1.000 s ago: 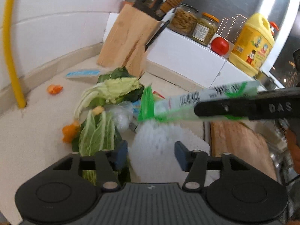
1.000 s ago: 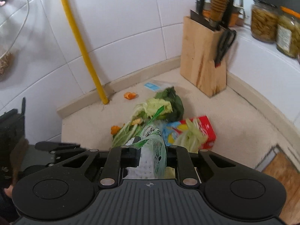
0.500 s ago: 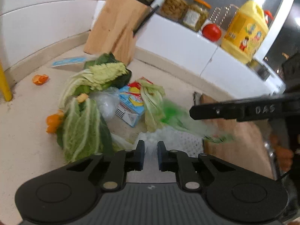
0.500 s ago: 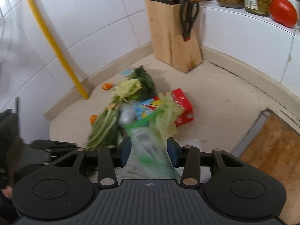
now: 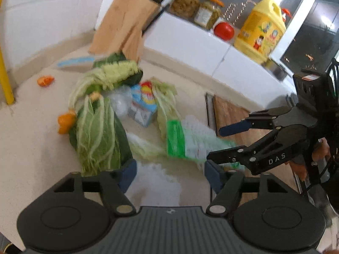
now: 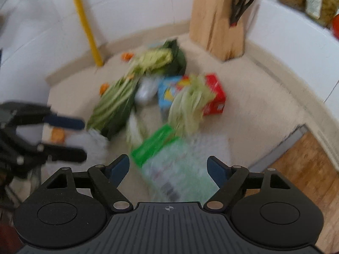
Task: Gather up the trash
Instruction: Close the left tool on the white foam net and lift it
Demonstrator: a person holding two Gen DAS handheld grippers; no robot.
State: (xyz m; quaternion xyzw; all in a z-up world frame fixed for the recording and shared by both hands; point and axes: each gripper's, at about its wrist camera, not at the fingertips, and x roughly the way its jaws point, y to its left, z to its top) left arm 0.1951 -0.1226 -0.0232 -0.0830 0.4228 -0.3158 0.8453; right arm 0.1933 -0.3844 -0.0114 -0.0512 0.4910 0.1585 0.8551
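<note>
A green and white plastic bag (image 5: 190, 141) lies blurred on the beige counter (image 5: 31, 148), next to cabbage leaves (image 5: 97, 131), a blue and red carton (image 5: 142, 105) and orange peels (image 5: 65, 122). In the right wrist view the bag (image 6: 173, 169) lies between the jaws of my right gripper (image 6: 168, 166), which are opening, and the pads stand clear of it. My left gripper (image 5: 169, 173) is opening too, over a white foam net (image 5: 156, 180) that it does not pinch. Each gripper shows in the other's view: the right gripper (image 5: 216, 144) and the left gripper (image 6: 83, 139).
A wooden knife block (image 5: 120, 27) stands in the back corner, a yellow pipe (image 6: 84, 21) runs up the tiled wall. Jars, a tomato (image 5: 223, 31) and a yellow bottle (image 5: 260, 31) stand on the white ledge. A wooden cutting board (image 5: 231, 114) lies at the right.
My right gripper opened and let go of the green bag, which dropped from mid-air onto the counter. My left gripper shut over the foam net, then opened again. Both tilted further down.
</note>
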